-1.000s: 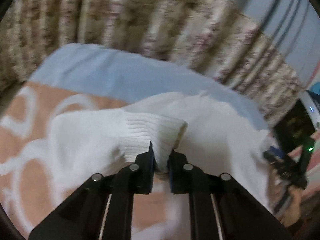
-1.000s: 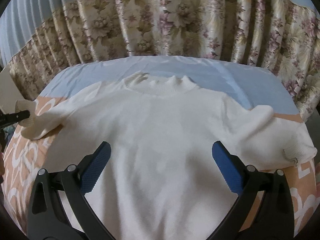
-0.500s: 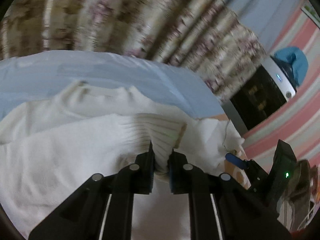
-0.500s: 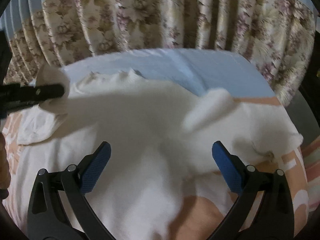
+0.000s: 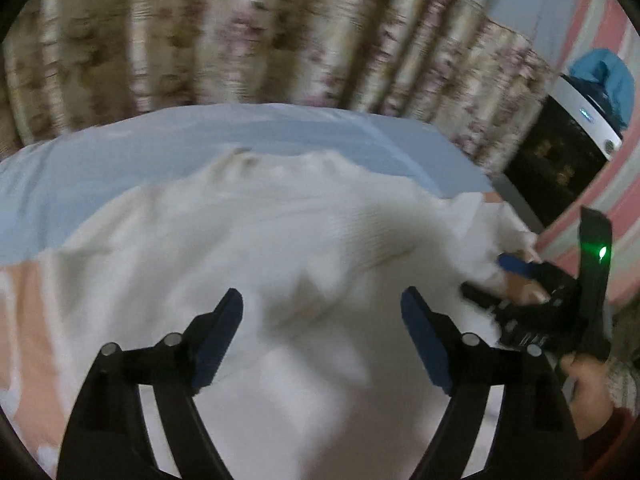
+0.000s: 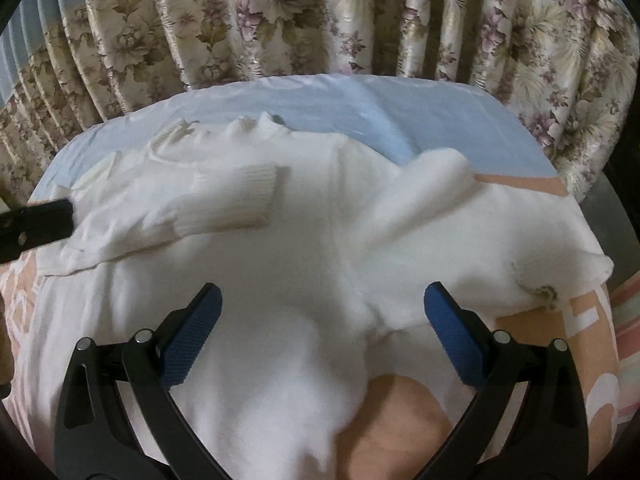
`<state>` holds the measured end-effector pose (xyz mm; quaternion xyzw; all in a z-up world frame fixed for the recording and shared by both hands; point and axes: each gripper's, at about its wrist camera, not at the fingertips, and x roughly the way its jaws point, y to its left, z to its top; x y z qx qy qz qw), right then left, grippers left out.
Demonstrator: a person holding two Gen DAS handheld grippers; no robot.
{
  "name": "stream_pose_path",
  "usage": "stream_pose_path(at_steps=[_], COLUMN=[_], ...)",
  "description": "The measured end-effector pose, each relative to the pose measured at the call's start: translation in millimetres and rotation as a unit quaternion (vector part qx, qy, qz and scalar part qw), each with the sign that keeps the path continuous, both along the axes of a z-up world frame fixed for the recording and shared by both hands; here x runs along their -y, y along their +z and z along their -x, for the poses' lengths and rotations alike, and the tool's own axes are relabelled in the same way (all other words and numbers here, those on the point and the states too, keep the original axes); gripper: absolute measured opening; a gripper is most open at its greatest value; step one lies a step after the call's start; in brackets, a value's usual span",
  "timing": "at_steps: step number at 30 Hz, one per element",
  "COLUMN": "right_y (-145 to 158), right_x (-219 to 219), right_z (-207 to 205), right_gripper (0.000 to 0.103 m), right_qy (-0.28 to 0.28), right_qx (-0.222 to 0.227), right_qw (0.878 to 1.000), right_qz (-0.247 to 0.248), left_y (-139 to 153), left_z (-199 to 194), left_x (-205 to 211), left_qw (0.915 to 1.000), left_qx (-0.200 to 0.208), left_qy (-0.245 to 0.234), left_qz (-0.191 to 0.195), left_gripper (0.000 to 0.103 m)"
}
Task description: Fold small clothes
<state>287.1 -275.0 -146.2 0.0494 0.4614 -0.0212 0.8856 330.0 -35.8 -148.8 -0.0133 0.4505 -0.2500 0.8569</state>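
Item: white knit sweater [image 6: 304, 264], spread front-up across a bed, collar [image 6: 256, 126] at the far end, well ahead of both sets of jaws.

Left sleeve: lies folded inward over the chest, its ribbed cuff [image 6: 236, 198] ahead of and left of the right gripper's jaws. Judged placed so to narrow the body ahead of later folds.

Right sleeve [image 6: 432, 184]: bunched in a raised hump ahead of and just right of the right jaws, not laid flat. Judged the next piece to fold in.

Label or small mark [image 6: 540, 292]: on the garment's edge, just beyond the right-hand finger of the right gripper; too small to identify.

Left gripper [image 5: 322, 340]: jaws spread wide, nothing between them; it hovers over the sweater's body, which fills the space ahead. View blurred, so contact with the cloth cannot be told.

Right gripper [image 6: 322, 328]: jaws spread wide, empty, above the sweater's lower middle. In the left wrist view it appears off to the right of the left jaws, near the garment's right edge, held by a hand [image 5: 588, 392].

Bedding: pale blue sheet [image 6: 400, 108] beyond the collar; peach patterned blanket [image 6: 400, 408] showing between and beneath the right jaws, where the hem is rumpled.

Backdrop: floral curtain [image 6: 320, 20] behind the bed.

Progress, judged: one sleeve in, one to go; body folds not yet made.
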Motion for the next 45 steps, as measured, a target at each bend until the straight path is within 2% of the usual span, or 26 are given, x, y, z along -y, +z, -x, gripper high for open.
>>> stream_pose_path(at_steps=[3, 5, 7, 11, 12, 14, 16, 17, 20, 23, 26, 29, 31, 32, 33, 34, 35, 37, 42, 43, 45], right_y=[3.8, 5.9, 3.4, -13.6, -18.4, -27.9, -27.9, -27.1, -23.6, -13.0, -0.3, -3.6, -12.4, -19.1, -22.8, -23.8, -23.1, -23.6, -18.3, -15.9, -12.3], right_x=[-9.0, -15.1, -22.9, -36.4, -36.8, -35.9, -36.4, -38.1, -48.1, -49.3, -46.5, -37.9, -31.1, -26.9, -25.3, -23.5, -22.8, -22.9, -23.4, -25.1, -29.5], right_z=[-13.0, -28.7, -48.2, -84.9, -89.7, -96.5, -94.9, -94.1, -90.2, -81.1, -64.1, -49.7, -44.4, -43.2, -42.8, -41.4, -40.4, -39.4, -41.1, -42.5, -46.5], right_gripper=[0.1, 0.099, 0.091, 0.066, 0.062, 0.061, 0.047, 0.036, 0.02, 0.018, 0.017, 0.017, 0.018, 0.018, 0.018, 0.018, 0.018, 0.018, 0.018, 0.018, 0.018], right_qy=[0.018, 0.031, 0.043, 0.064, 0.063, 0.058, 0.055, 0.059, 0.072, 0.062, 0.02, -0.007, -0.014, -0.015, -0.016, -0.015, -0.015, -0.014, -0.012, -0.009, -0.002], right_qx=[0.004, 0.007, 0.002, -0.033, -0.041, -0.057, -0.053, -0.052, -0.041, -0.002, 0.041, 0.031, 0.014, 0.004, 0.0, 0.001, 0.003, 0.004, 0.014, 0.019, 0.025], right_qw=[1.0, 0.999, 0.999, 0.997, 0.997, 0.996, 0.996, 0.996, 0.996, 0.998, 0.995, 0.992, 0.993, 0.994, 0.995, 0.995, 0.995, 0.995, 0.996, 0.996, 0.995], right_qz=[-0.011, -0.025, -0.024, -0.022, -0.025, -0.038, -0.048, -0.052, -0.023, 0.008, 0.089, 0.118, 0.116, 0.105, 0.101, 0.1, 0.1, 0.097, 0.083, 0.086, 0.1], left_y=[-10.2, -15.9, -23.1, -38.5, -39.4, -39.8, -40.8, -41.1, -38.0, -28.1, -16.9, -13.3, -17.9, -20.8, -23.7, -29.6, -34.3, -41.7, -36.2, -33.5, -30.6], left_z=[0.1, -5.2, -9.9, -18.6, -19.2, -20.7, -23.7, -22.8, -22.9, -22.2, -23.8, -33.3, -45.5, -50.2, -54.7, -62.7, -67.8, -76.4, -77.1, -77.3, -75.7], left_x=[-39.3, -61.8, -76.4, -85.5, -83.5, -79.5, -76.2, -76.7, -78.7, -84.6, -91.7, -96.3, -96.5, -96.0, -96.5, -97.4, -99.5, -105.8, -110.1, -110.4, -105.4], left_qw=[0.9985, 0.9968, 0.9955, 0.9945, 0.9949, 0.9955, 0.9958, 0.9959, 0.996, 0.9957, 0.995, 0.9944, 0.994, 0.9939, 0.9939, 0.9935, 0.9928, 0.9927, 0.9921, 0.9917, 0.9892], left_qx=[0.0, -0.014, -0.023, -0.037, -0.034, -0.028, -0.026, -0.025, -0.019, -0.007, 0.01, 0.015, 0.005, -0.001, -0.005, -0.021, -0.035, -0.052, -0.028, -0.022, -0.003], left_qy=[0.05, 0.078, 0.091, 0.098, 0.095, 0.09, 0.087, 0.086, 0.087, 0.092, 0.099, 0.103, 0.103, 0.101, 0.1, 0.1, 0.103, 0.102, 0.108, 0.109, 0.105], left_qz=[-0.02, -0.009, 0.003, 0.007, 0.003, -0.007, -0.013, -0.014, -0.007, 0.001, -0.007, -0.02, -0.037, -0.043, -0.046, -0.05, -0.051, -0.038, -0.058, -0.065, -0.103], left_gripper=[0.082, 0.082, 0.082, 0.08, 0.08, 0.08, 0.08, 0.08, 0.08, 0.082, 0.082, 0.082, 0.08, 0.076, 0.055, 0.039, 0.012, 0.009, 0.008, 0.008, 0.008])
